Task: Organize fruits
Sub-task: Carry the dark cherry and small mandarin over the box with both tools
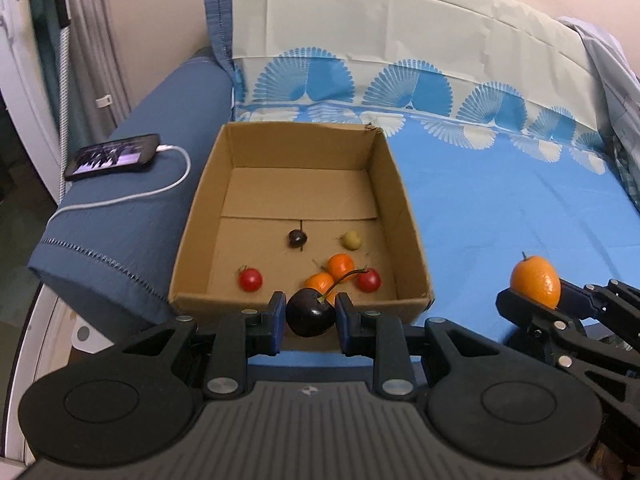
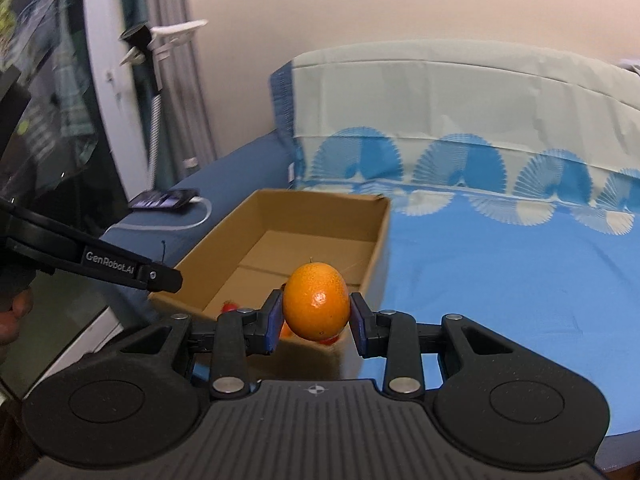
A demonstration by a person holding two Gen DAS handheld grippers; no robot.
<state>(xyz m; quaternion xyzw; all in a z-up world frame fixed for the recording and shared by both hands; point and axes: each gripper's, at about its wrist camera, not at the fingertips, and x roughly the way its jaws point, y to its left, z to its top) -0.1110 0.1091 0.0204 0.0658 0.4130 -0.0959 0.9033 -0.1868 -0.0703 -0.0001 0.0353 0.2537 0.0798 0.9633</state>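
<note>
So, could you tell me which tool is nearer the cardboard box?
Left. The left tool is at the cardboard box near rim; the right tool is off its right side.

A near-black cherry (image 1: 310, 317) sat between blue pads (image 1: 276, 326) on the black left gripper (image 1: 307, 326); the right gripper (image 2: 316, 320) held a bright orange kumquat (image 2: 316, 306). The brown cardboard box (image 1: 200, 216) held red, orange, yellow and dark fruits. The sheet (image 1: 500, 208) was sky blue with white-and-blue fans.
</note>
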